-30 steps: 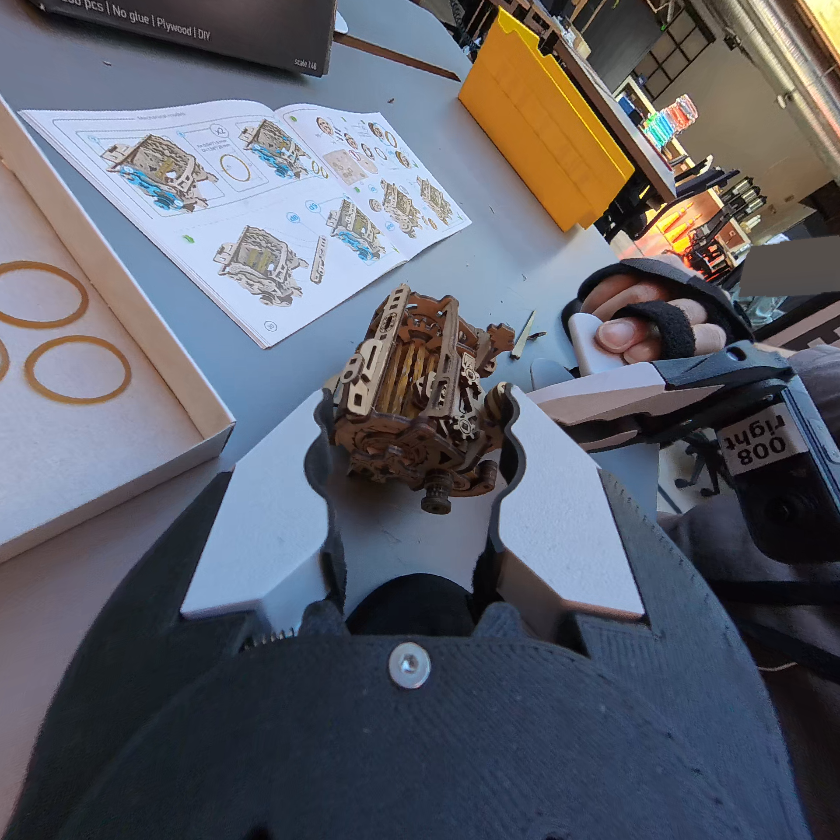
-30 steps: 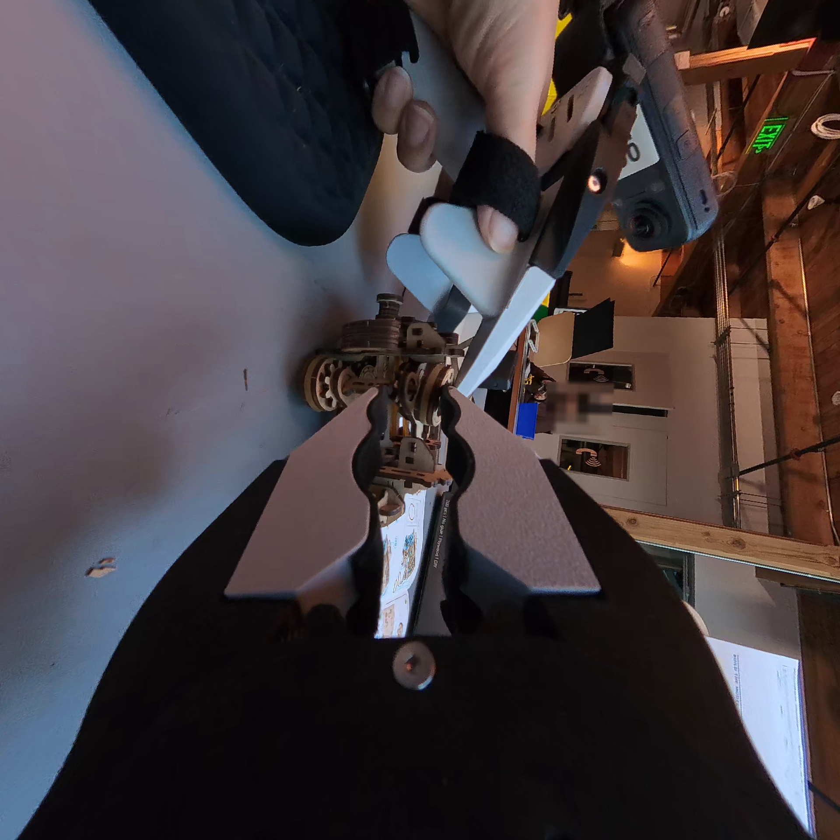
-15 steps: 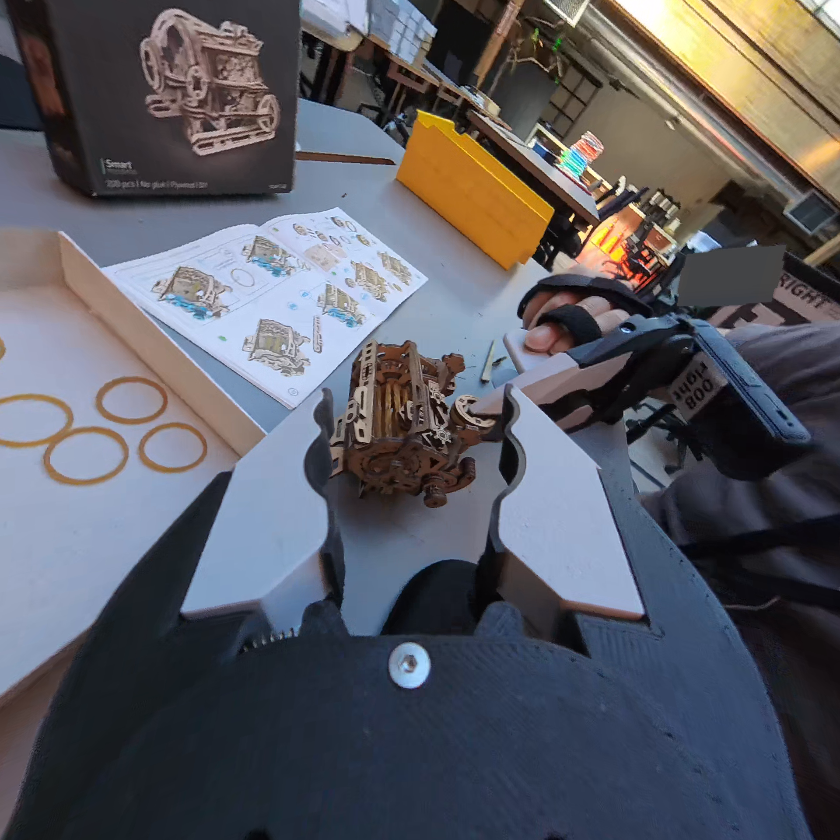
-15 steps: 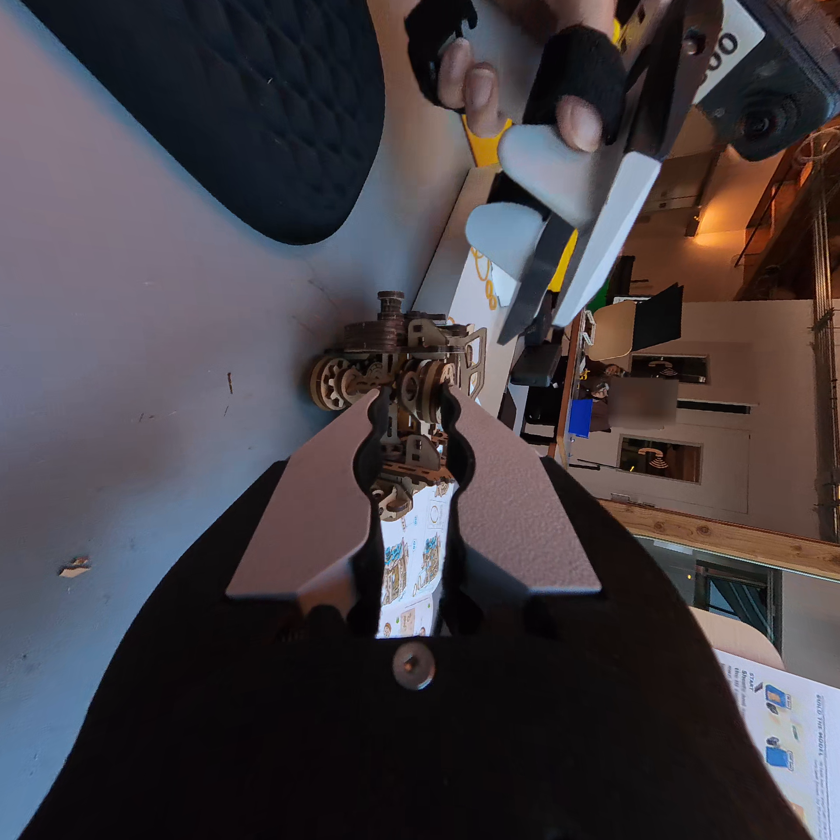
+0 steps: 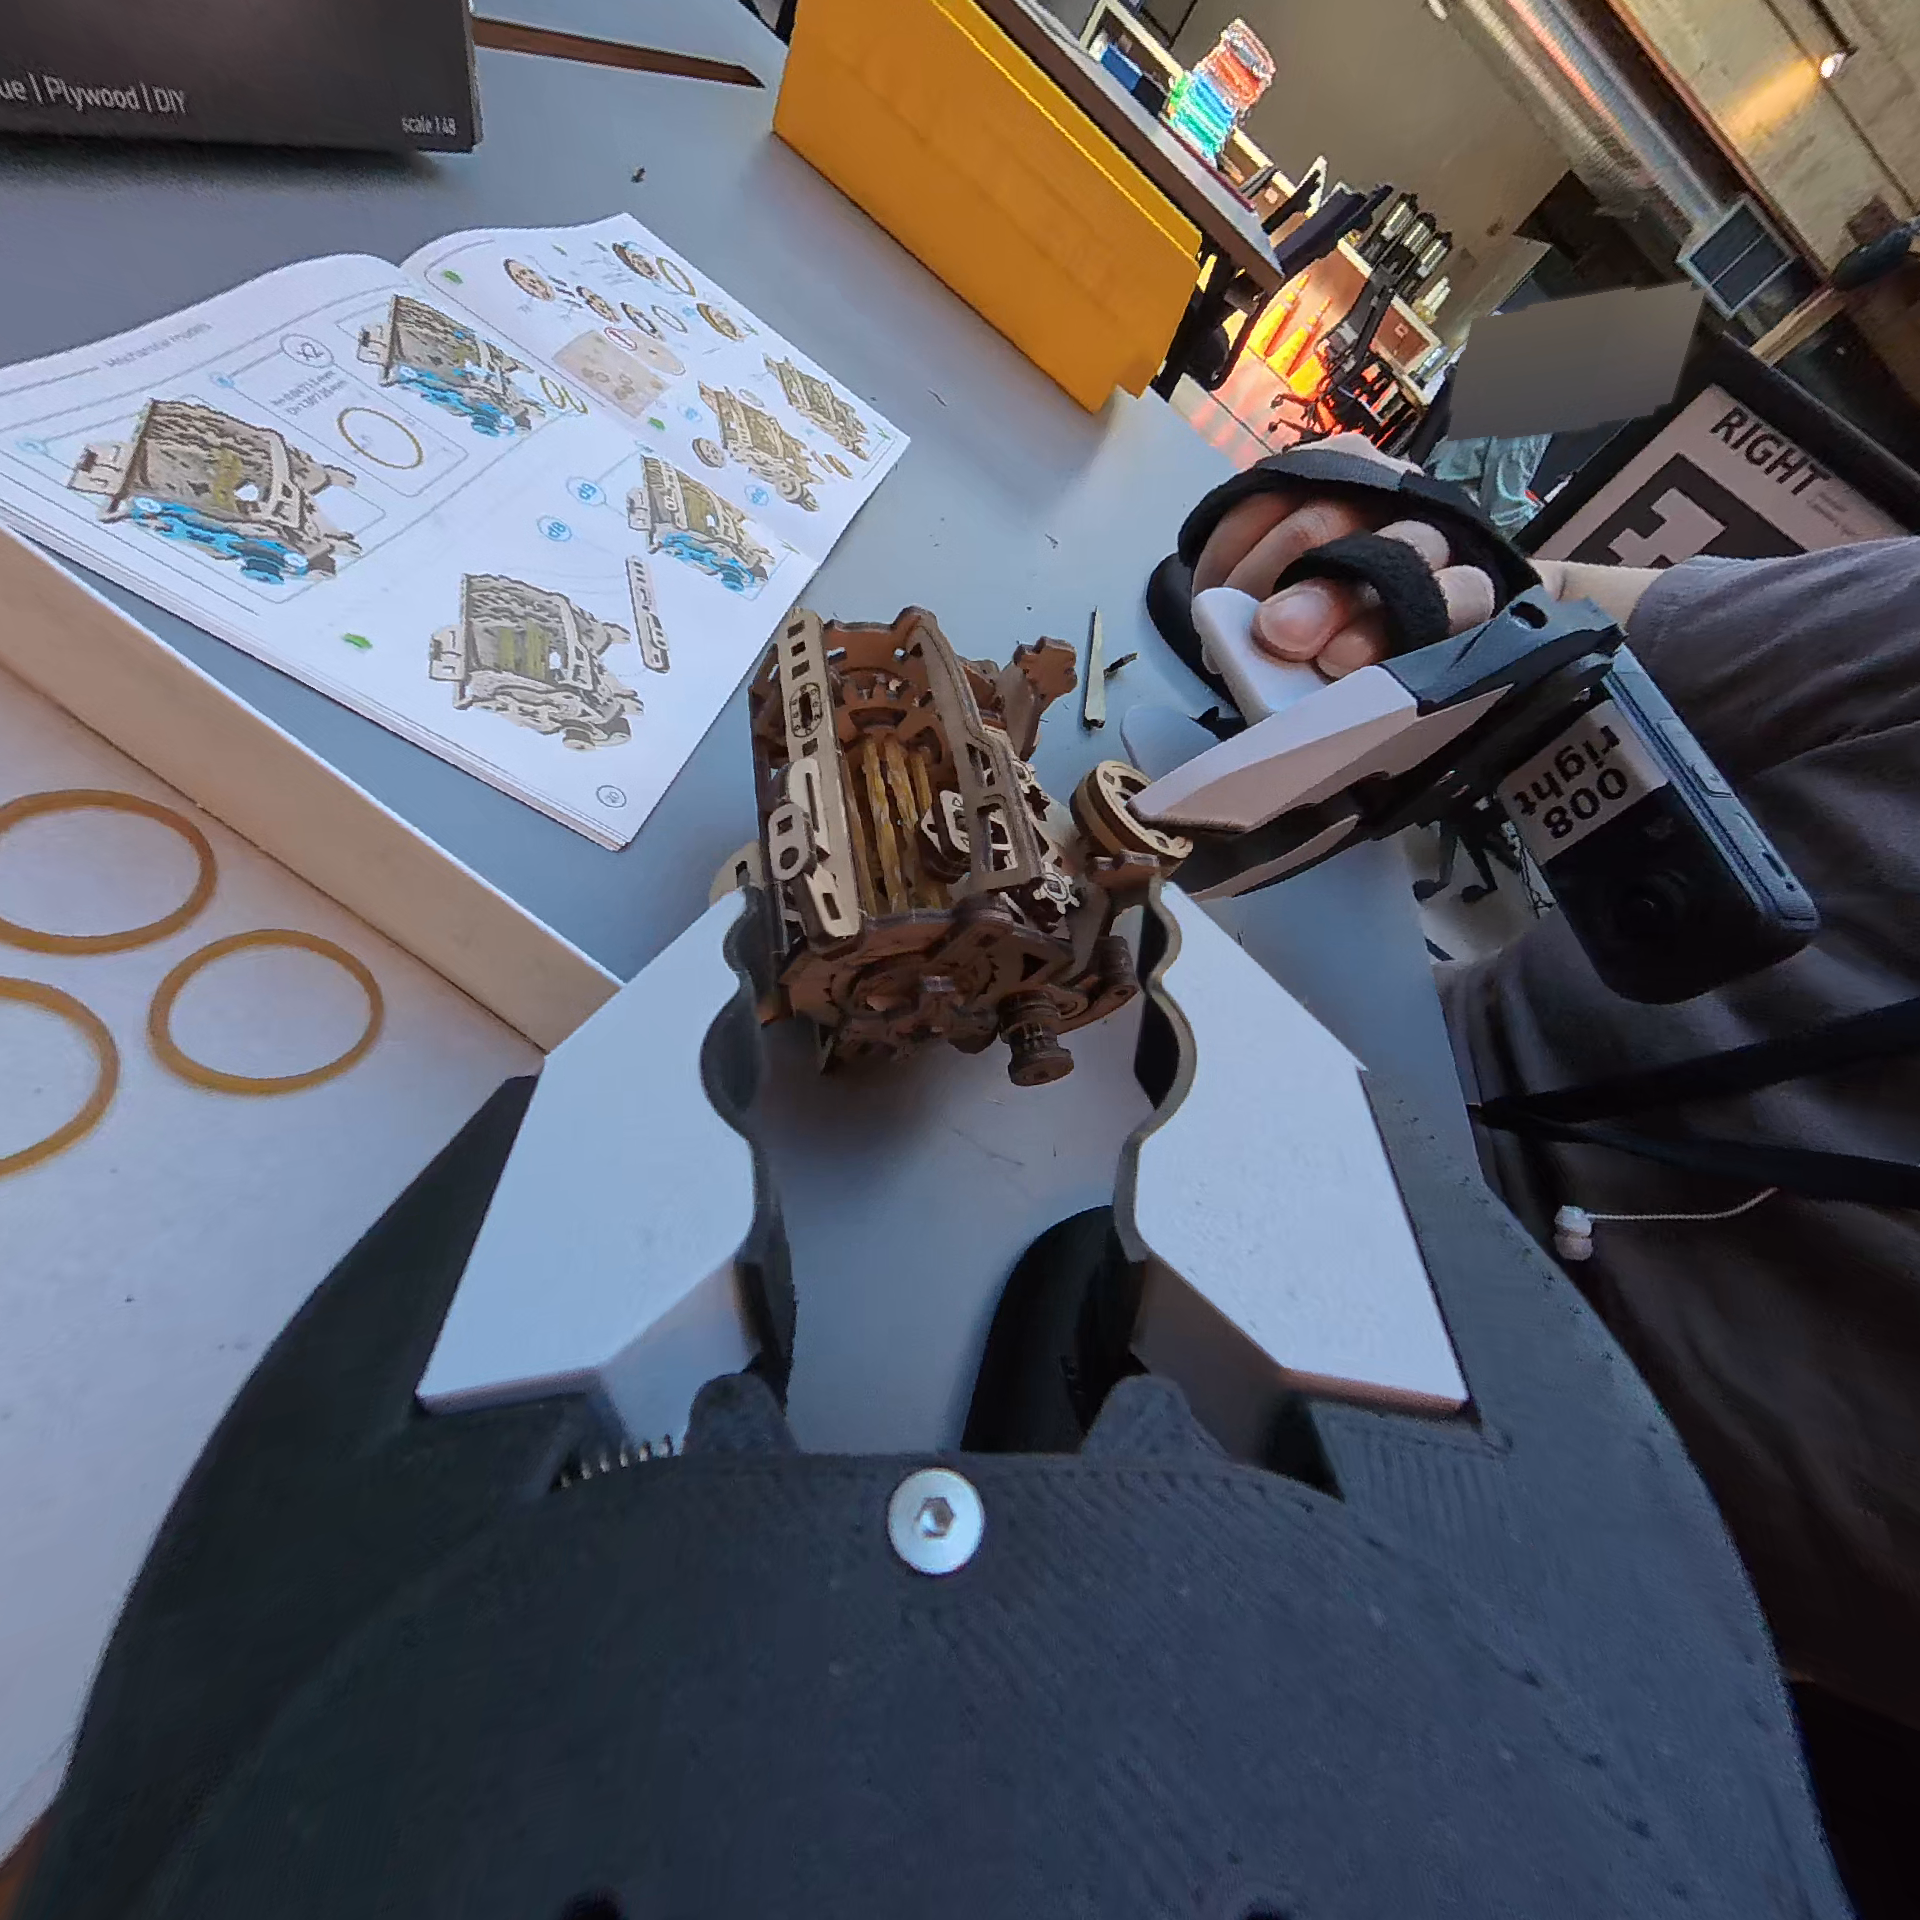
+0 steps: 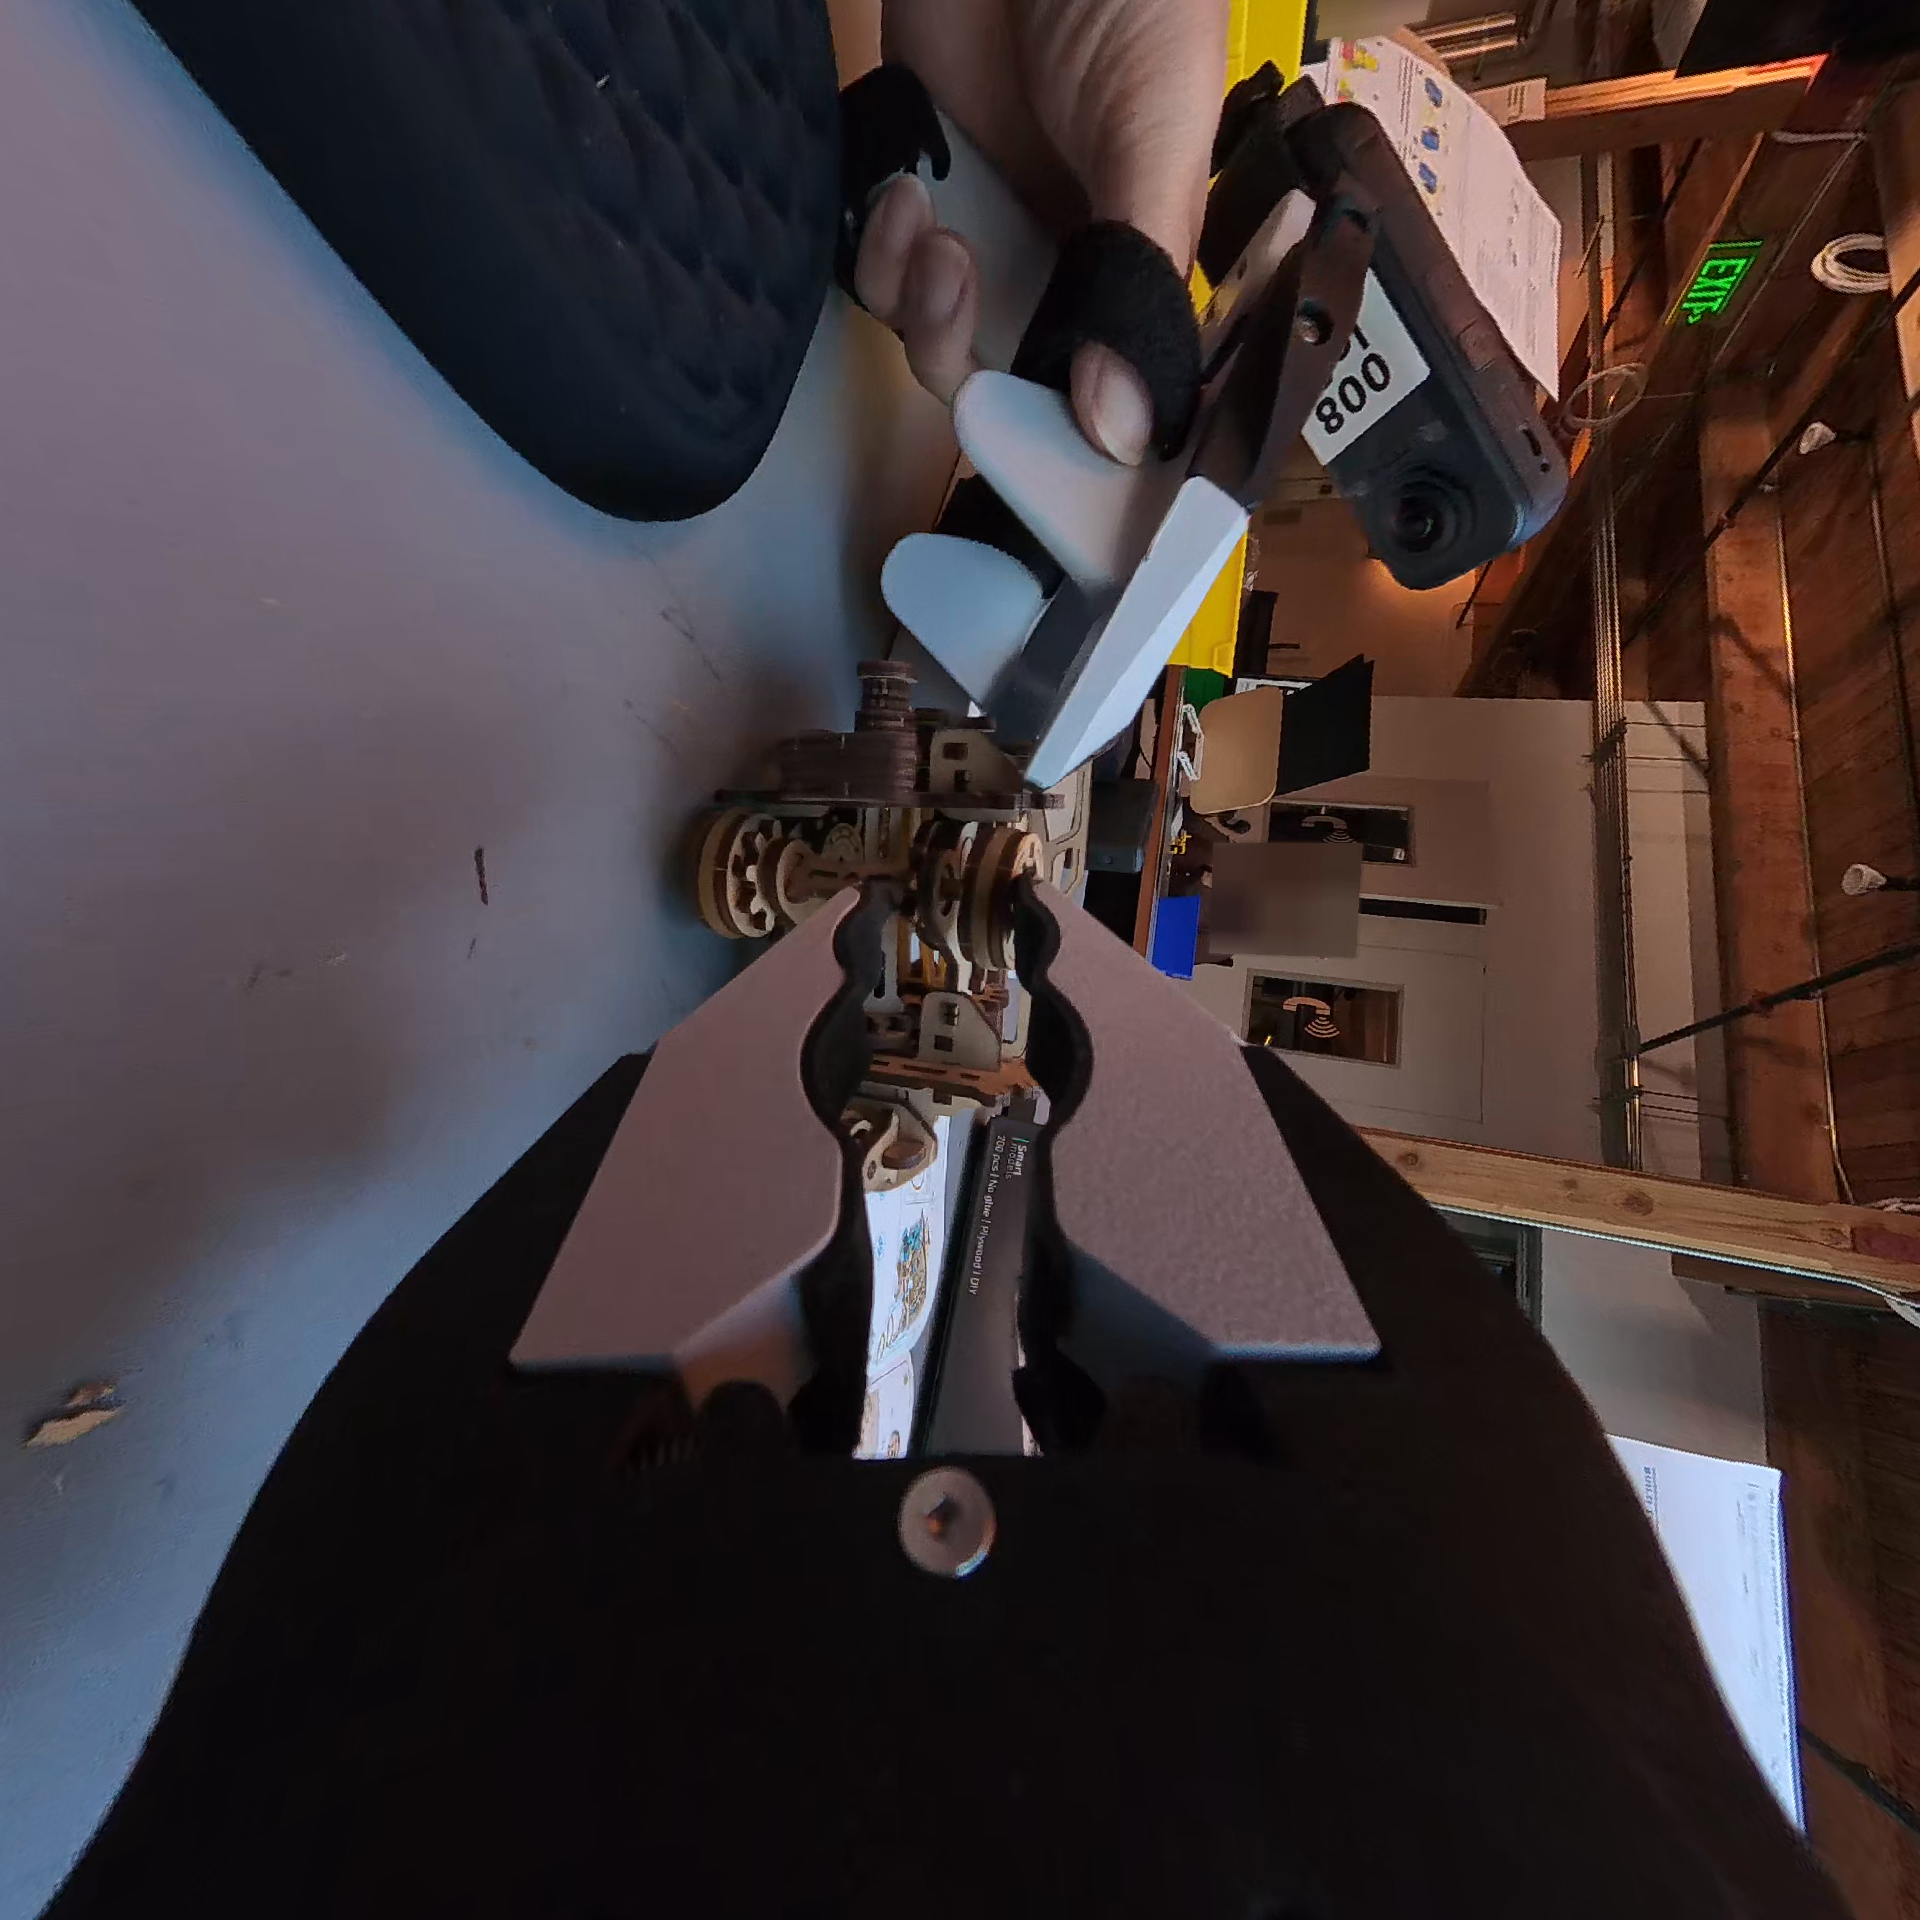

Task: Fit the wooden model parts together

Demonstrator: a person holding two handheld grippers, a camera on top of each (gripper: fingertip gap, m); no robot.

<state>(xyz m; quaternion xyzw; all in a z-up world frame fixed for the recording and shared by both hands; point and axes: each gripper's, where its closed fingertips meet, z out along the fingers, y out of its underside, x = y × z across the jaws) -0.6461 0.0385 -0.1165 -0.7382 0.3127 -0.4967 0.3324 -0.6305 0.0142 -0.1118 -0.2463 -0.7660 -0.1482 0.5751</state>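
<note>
A: Since half a second ago the left tool (image 5: 951, 925) has come back in close to the model (image 5: 914, 852); it had been farther off, with the whole box front in view.

B: And how do its jaws stand?

A: Spread wide, either side of the model's near end. Whether the tips touch the wood I cannot tell. Nothing is gripped.

B: The right tool (image 6: 940, 904)?

A: Clenched on a small wooden wheel (image 5: 1117, 816) at the model's right end. In the left view its tips pinch that wheel, and a hand (image 5: 1340, 582) in black straps holds the handle. In its own view the fingers (image 6: 727, 1122) close narrowly over the wheels.

B: Where does the model sit?

A: On the grey counter (image 5: 997, 478), resting on its base, between the two tools.

B: What lies around it?

A: An open booklet (image 5: 447, 488) beyond it to the left. A pale tray (image 5: 301, 821) at far left with rubber bands (image 5: 265, 1013) inside. A dark box (image 5: 239, 73) at the far edge, and a yellow bin (image 5: 977, 177) farther right. A thin wood sliver (image 5: 1093, 681) lies just past the model.
</note>
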